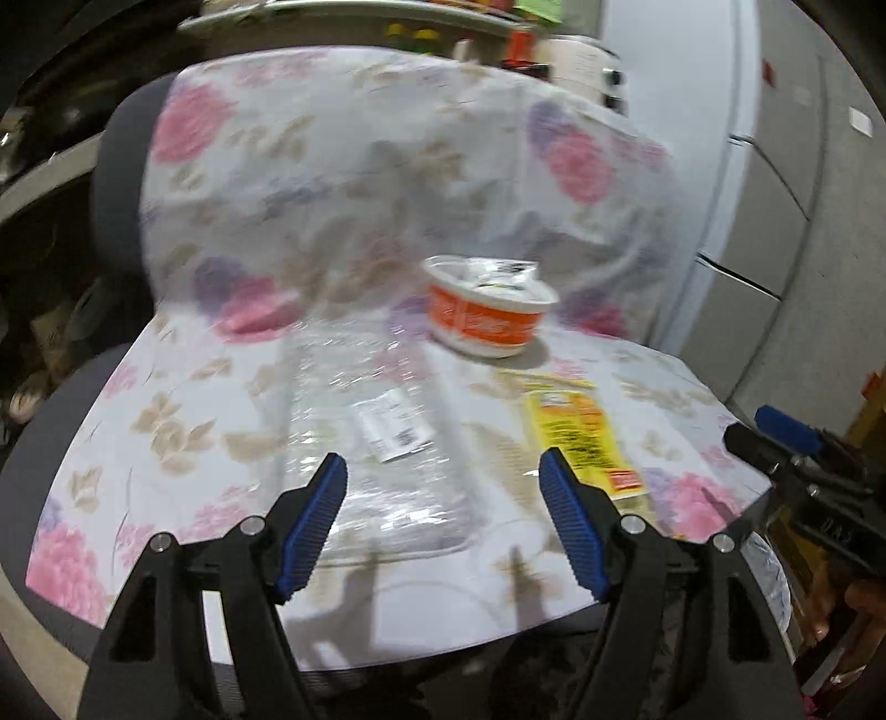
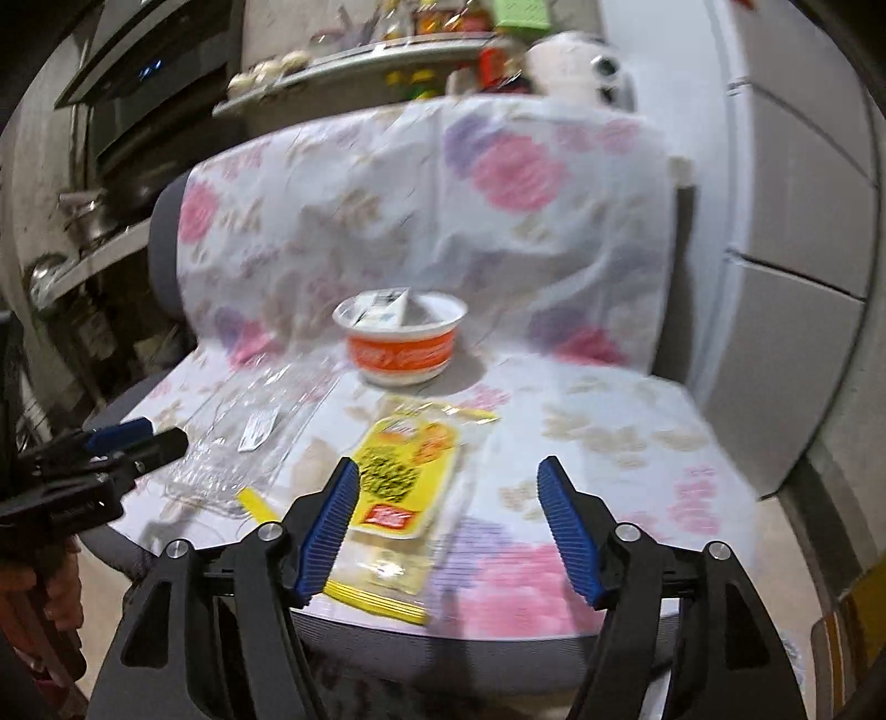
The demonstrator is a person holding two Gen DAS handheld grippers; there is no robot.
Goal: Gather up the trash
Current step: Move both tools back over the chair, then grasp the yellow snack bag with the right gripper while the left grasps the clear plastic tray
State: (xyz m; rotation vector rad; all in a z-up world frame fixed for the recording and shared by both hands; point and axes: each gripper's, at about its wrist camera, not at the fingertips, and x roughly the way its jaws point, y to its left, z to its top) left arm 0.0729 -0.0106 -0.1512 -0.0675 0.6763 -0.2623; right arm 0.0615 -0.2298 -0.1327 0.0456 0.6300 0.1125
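Three pieces of trash lie on a chair seat draped in a floral cloth (image 1: 183, 410). A clear plastic tray (image 1: 376, 443) with a white label lies on the left; it also shows in the right wrist view (image 2: 249, 437). A yellow snack wrapper (image 1: 581, 437) (image 2: 398, 487) lies on the right. An orange and white cup (image 1: 487, 315) (image 2: 401, 343) with a wrapper inside stands upright behind them. My left gripper (image 1: 443, 471) is open and empty, just above the tray's near end. My right gripper (image 2: 448, 476) is open and empty above the wrapper.
The floral cloth also covers the chair's backrest (image 2: 443, 221). Cluttered shelves (image 2: 360, 50) stand behind the chair, dark shelving (image 1: 44, 221) to the left, and a grey cabinet (image 2: 803, 249) to the right. The grey seat edge (image 2: 443, 659) shows below the cloth.
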